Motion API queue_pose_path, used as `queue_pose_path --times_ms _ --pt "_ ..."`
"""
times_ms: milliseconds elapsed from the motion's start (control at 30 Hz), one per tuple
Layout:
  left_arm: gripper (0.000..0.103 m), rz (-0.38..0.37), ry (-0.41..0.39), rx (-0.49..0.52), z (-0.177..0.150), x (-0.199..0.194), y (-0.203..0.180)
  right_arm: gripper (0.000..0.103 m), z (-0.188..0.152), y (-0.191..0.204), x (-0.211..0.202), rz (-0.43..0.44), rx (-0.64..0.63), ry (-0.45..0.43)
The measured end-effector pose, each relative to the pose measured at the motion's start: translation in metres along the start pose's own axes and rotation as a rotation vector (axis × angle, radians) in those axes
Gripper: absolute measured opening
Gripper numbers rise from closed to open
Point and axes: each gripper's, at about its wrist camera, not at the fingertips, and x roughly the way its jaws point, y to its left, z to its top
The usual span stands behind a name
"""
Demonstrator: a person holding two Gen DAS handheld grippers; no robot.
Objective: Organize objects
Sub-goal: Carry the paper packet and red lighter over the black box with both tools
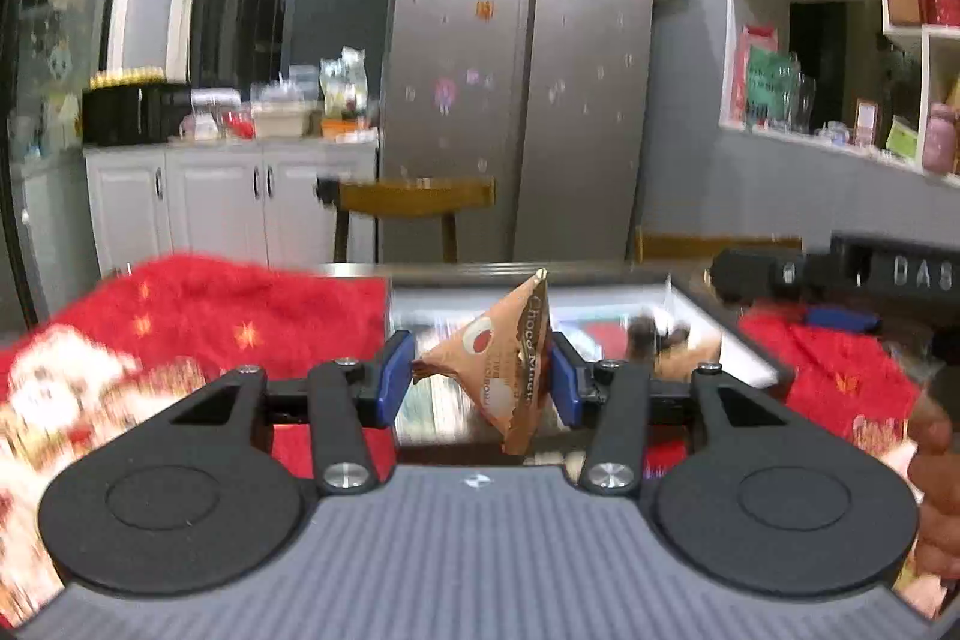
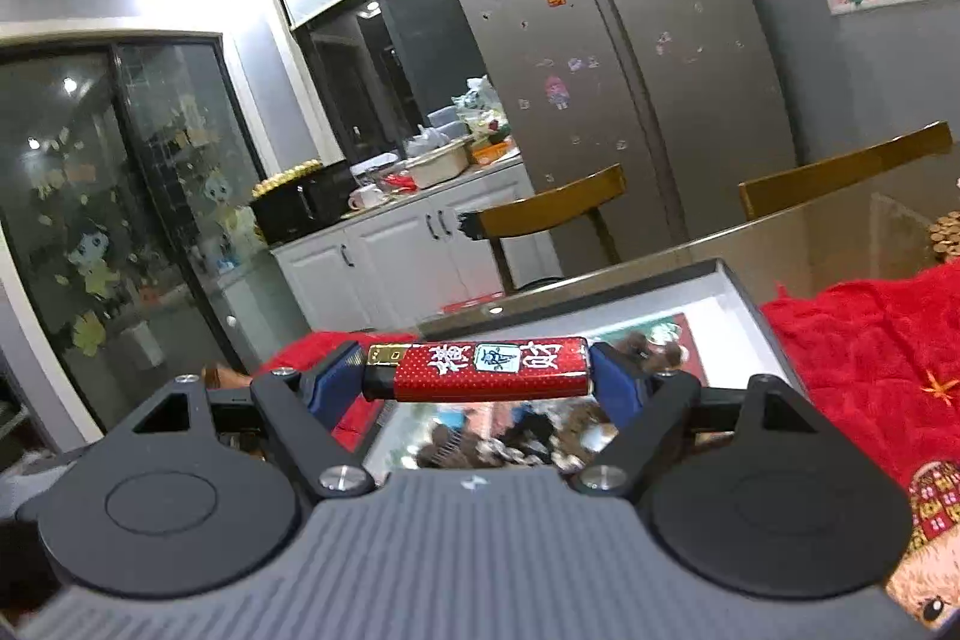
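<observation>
My left gripper [image 1: 483, 376] is shut on a brown pyramid-shaped snack packet [image 1: 510, 358] and holds it upright above a framed picture [image 1: 606, 307] on the table. My right gripper [image 2: 480, 379] is shut on a red lighter [image 2: 480, 370] with white characters, held crosswise by its two ends above the same framed picture [image 2: 636, 304]. The right gripper also shows at the right edge of the left wrist view [image 1: 840, 286], dark and blurred.
Red cloths [image 1: 198, 316] [image 2: 870, 340] lie on both sides of the frame. Wooden chairs [image 1: 414, 202] [image 2: 552, 208] stand behind the table. A steel fridge [image 1: 516, 70], white cabinets [image 1: 210, 196] with clutter and a wall shelf [image 1: 840, 40] are beyond.
</observation>
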Motion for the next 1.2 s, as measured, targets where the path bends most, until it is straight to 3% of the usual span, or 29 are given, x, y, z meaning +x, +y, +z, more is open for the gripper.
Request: queue_pose_path --times_ms 333,600,900,1033,1200 --pt "0.053 -0.011 0.0 -0.064 0.085 0.024 0.006 0.081 0.059 0.0 0.029 0.011 0.097 0.015" --pt "0.053 -0.029 0.058 -0.074 0.118 0.087 0.012 0.081 0.087 -0.016 0.079 0.005 0.198 0.048" --pt "0.053 -0.007 0.063 -0.039 0.112 0.15 0.016 0.081 0.081 -0.036 0.152 -0.014 0.226 0.129" --pt "0.053 -0.028 0.119 -0.117 0.095 0.176 0.029 0.081 0.063 -0.042 0.174 -0.043 0.203 0.176" --pt "0.053 -0.005 0.171 -0.077 0.072 0.201 0.031 0.081 0.042 -0.047 0.198 -0.065 0.21 0.233"
